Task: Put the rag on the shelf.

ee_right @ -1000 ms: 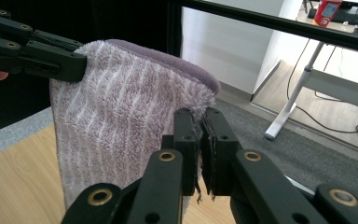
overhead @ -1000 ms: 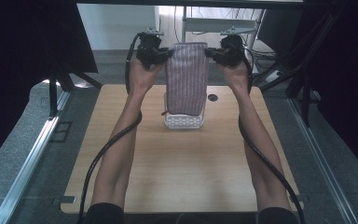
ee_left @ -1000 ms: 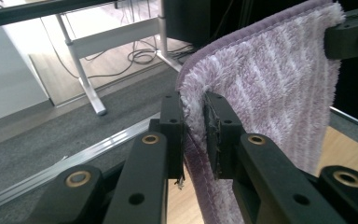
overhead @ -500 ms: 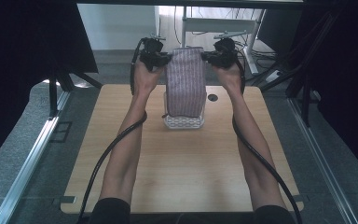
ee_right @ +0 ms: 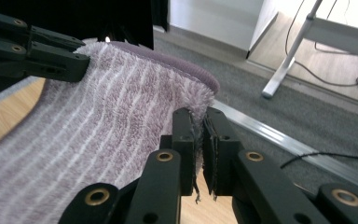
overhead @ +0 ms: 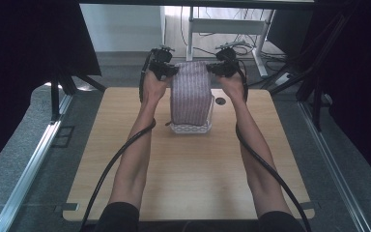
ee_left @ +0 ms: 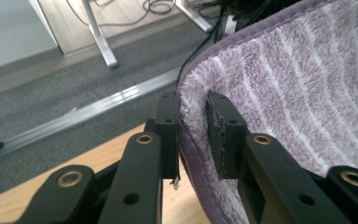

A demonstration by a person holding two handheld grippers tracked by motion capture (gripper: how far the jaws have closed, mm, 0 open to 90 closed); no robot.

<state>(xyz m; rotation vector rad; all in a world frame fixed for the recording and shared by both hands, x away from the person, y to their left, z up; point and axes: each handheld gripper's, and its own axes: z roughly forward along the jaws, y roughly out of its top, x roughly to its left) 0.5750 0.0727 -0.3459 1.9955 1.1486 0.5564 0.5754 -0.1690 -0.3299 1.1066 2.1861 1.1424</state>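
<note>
Both forearms were stretched forward over the wooden counter (overhead: 188, 174). A purple, white-striped terry towel (overhead: 190, 92) was held up by its top corners: one was pinched between the left gripper's (ee_left: 192, 135) jaws, the other between the right gripper's (ee_right: 199, 149), above a white lattice basket (overhead: 190, 127).

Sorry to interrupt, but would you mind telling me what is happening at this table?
A person holds a purple striped towel up by its top corners, one in the left claw and one in the right claw. It hangs stretched between them above the wooden table, its lower end in a white basket.
</note>
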